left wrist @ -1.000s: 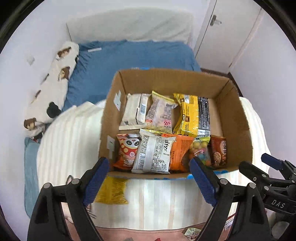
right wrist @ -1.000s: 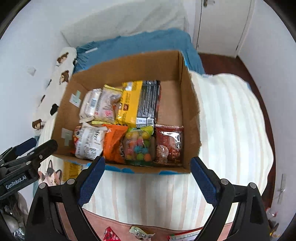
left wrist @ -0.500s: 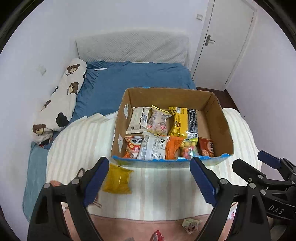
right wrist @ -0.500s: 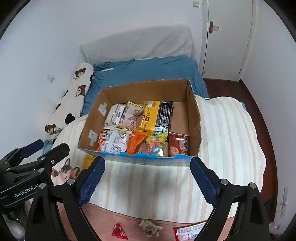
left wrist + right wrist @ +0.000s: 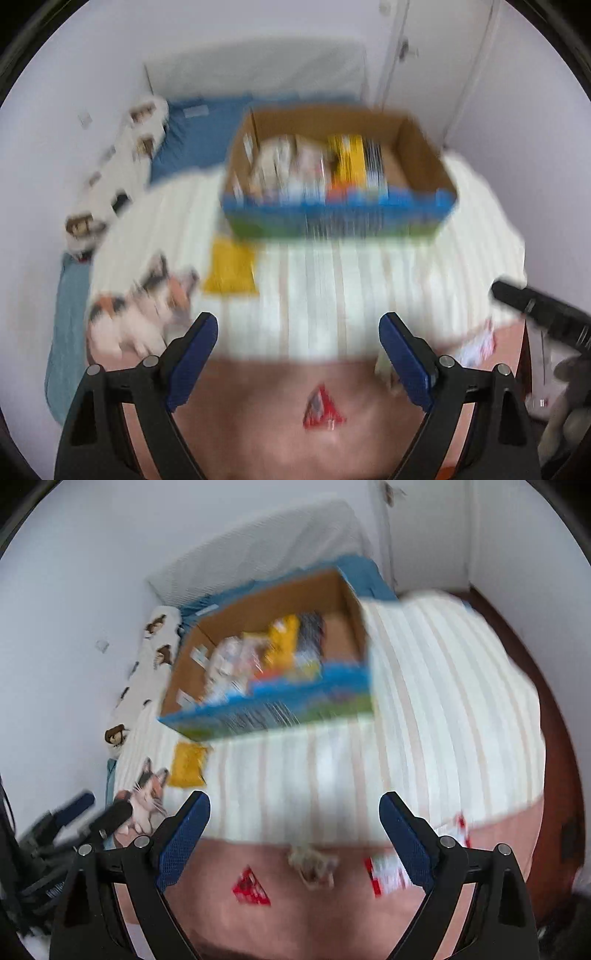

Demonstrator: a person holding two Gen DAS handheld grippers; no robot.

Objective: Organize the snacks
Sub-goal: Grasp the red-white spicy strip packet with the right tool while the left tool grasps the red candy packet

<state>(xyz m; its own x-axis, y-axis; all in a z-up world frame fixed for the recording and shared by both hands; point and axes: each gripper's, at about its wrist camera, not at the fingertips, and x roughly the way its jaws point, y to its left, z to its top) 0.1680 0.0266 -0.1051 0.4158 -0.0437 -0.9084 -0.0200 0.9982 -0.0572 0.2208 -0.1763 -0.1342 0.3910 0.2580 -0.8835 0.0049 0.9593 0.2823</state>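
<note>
Both views are motion-blurred. A cardboard box (image 5: 417, 147) with several snack packs in it stands on the striped blanket at the far side of the bed; it also shows in the right wrist view (image 5: 207, 653). A yellow packet (image 5: 229, 269) lies in front of the box's left corner. A red triangular snack (image 5: 323, 410) lies on the pink sheet between my left gripper's fingers, close to the camera. My left gripper (image 5: 297, 332) is open and empty. My right gripper (image 5: 295, 810) is open and empty, above the red triangle (image 5: 251, 886), a beige packet (image 5: 314, 864) and a red-white packet (image 5: 384, 875).
A striped white blanket (image 5: 424, 720) covers the bed's middle over a pink sheet (image 5: 258, 413). A cat-print cloth (image 5: 144, 306) lies at the left. A bear-print pillow (image 5: 147, 672) lies along the left wall. A door (image 5: 436, 48) stands at the back right.
Both grippers have pulled back and tilted down from the box. The box now looks smaller and farther, and the loose snacks on the pink sheet have come into view between the fingers.
</note>
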